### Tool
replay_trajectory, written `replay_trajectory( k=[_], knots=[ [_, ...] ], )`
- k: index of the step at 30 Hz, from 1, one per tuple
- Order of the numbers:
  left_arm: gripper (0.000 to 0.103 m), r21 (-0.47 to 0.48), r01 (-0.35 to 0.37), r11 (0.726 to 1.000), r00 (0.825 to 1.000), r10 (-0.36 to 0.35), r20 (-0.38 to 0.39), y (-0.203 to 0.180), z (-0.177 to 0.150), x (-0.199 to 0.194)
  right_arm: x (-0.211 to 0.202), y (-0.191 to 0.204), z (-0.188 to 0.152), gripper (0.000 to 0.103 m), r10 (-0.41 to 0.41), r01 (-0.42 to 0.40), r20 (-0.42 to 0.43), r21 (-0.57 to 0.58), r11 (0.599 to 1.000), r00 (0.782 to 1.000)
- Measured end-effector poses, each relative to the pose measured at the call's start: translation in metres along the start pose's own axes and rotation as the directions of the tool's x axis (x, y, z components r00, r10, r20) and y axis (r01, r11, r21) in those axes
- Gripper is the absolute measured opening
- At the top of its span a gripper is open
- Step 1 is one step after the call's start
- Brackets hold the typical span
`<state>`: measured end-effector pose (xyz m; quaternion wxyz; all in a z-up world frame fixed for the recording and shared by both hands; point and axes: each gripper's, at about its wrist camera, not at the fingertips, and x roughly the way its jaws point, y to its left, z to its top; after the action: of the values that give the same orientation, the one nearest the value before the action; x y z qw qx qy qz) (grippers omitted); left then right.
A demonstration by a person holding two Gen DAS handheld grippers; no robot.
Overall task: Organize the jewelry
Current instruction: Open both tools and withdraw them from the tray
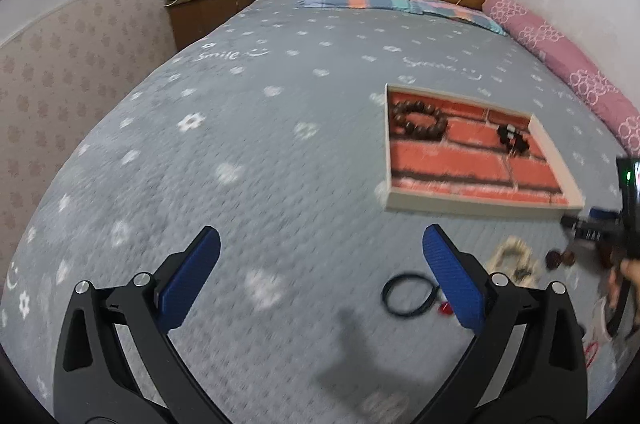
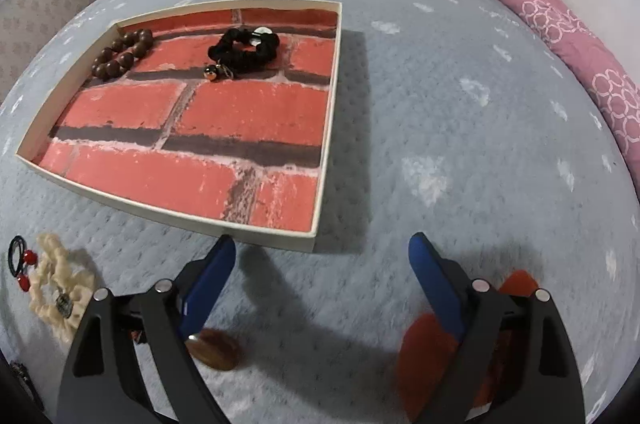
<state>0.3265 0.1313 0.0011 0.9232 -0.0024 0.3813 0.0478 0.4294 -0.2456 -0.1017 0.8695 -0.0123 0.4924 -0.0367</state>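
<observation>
We held both grippers, left and right, fingers spread and empty above the bed; the tray lay at eleven o'clock.

A grey flower-print bedspread is carrying a brick-lined tray at ten o'clock, a cream scrunchie and a black hair tie lying at eight o'clock.

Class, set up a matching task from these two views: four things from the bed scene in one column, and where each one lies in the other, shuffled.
1 brown bead bracelet
2 black scrunchie
3 cream scrunchie
4 pink bolster

A on the bedspread, in front of the tray
B along the bed's right edge
C tray, far left corner
D tray, far side, near the middle

Pairs: 1-C, 2-D, 3-A, 4-B
</observation>
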Motion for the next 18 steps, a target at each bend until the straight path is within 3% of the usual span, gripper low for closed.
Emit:
replay_trajectory(
  k=[11, 18],
  knots=[
    [0.098, -0.039, 0.019, 0.999, 0.997, -0.022, -0.076, -0.014, -0.030, 0.022, -0.019, -0.018, -0.011, 0.087, 0.105, -0.107, 0.059, 0.037, 0.994, 0.993],
    [0.098, -0.022, 0.024, 0.999, 0.993, -0.027, -0.118, -0.028, -0.033, 0.041, -0.048, -0.045, -0.013, 0.087, 0.057, -0.055, 0.118, -0.020, 0.998, 0.991]
  ],
)
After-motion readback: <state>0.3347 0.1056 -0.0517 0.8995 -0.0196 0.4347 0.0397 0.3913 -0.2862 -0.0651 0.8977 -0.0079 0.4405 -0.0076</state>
